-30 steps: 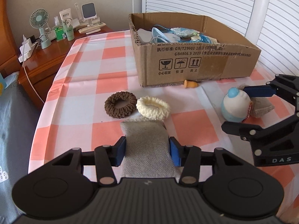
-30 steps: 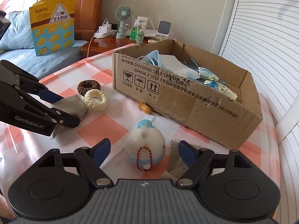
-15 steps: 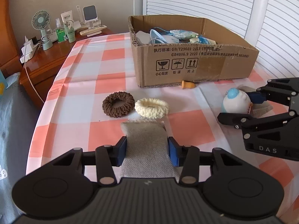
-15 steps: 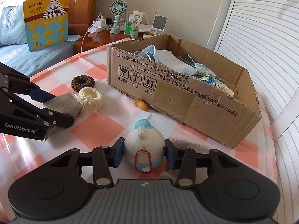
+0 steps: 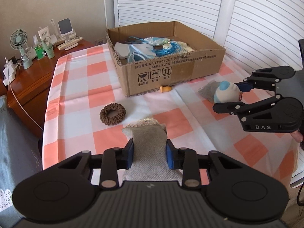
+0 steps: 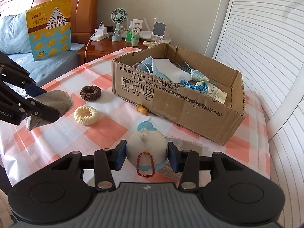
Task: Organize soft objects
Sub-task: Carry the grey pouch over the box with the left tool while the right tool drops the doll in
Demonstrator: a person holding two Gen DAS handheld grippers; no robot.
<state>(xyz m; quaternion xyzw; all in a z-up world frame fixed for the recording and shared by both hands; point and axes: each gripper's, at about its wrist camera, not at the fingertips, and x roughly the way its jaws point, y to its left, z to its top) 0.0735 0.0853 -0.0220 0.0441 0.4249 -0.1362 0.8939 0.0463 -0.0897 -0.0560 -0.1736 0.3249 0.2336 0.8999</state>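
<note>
Both grippers have lifted their loads off the bench since the earlier frame. Left gripper [image 5: 150, 155], its jaws having just closed further, pinches a grey cloth pouch [image 5: 147, 142] whose sides buckle between the blue pads, raised above the checked bench [image 5: 76, 102]. Right gripper [image 6: 146, 156] clamps a round white and blue plush toy [image 6: 146, 148] with a red bead loop, held clear of a grey cloth [image 6: 188, 146] lying below. On the bench lie a brown scrunchie [image 6: 90, 93] and a cream scrunchie [image 6: 86, 115], near a partly filled cardboard box [image 6: 180, 106].
</note>
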